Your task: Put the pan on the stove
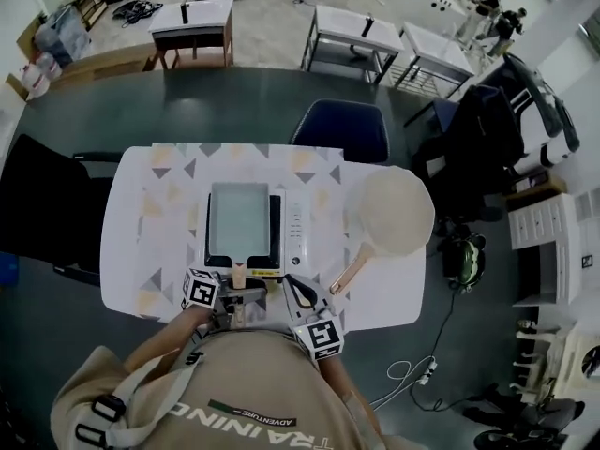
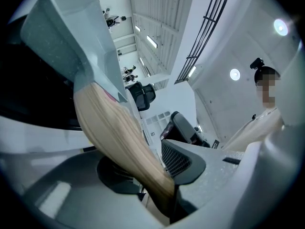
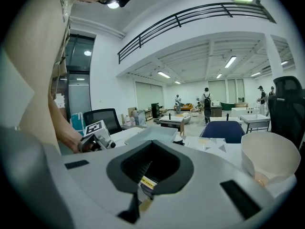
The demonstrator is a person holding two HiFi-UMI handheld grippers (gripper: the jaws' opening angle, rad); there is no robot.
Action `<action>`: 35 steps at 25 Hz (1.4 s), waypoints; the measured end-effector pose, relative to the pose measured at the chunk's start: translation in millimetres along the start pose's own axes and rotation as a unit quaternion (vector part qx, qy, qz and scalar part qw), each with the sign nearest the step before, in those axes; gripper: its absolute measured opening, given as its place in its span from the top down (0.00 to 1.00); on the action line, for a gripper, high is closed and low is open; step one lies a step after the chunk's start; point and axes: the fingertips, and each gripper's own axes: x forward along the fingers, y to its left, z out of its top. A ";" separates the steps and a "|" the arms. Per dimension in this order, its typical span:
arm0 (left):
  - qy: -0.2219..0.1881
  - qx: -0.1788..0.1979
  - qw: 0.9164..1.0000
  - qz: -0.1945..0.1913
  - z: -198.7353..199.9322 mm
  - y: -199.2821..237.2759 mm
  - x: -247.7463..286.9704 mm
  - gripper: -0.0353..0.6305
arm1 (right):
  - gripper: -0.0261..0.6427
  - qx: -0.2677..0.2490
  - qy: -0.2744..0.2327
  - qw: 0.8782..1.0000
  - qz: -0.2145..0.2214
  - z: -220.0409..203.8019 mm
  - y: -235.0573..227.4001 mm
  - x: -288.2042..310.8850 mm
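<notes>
A grey rectangular pan rests flat on the black and white stove in the middle of the table. Its wooden handle points toward me. My left gripper is shut on that handle. In the left gripper view the handle runs down between the jaws of the left gripper, and the pan's grey body fills the upper left. My right gripper hovers just right of the handle, over the table's near edge, shut and empty. The right gripper view shows the right gripper with the pan ahead.
A round cream pan with a wooden handle lies on the table to the stove's right, and it shows as a round cream pan at the right. The table has a patterned cloth. A blue chair stands behind it and a black chair at the left.
</notes>
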 end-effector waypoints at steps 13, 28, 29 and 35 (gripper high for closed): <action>-0.004 -0.013 1.000 0.004 -10.5 -9.1 -2.9 0.77 | 0.96 0.008 -0.009 1.000 0.009 7.2 5.1 -17.9; 0.005 0.000 1.000 0.010 -19.0 -15.8 -2.7 0.77 | 0.96 0.007 -0.001 1.000 0.014 4.2 13.3 -34.2; 0.006 0.001 1.000 0.009 -18.6 -15.5 -3.0 0.77 | 0.96 0.005 -0.006 1.000 0.014 4.1 12.6 -33.2; 0.011 0.003 1.000 -0.001 -18.0 -15.6 -1.2 0.77 | 0.96 0.003 -0.007 1.000 0.013 3.4 9.6 -29.9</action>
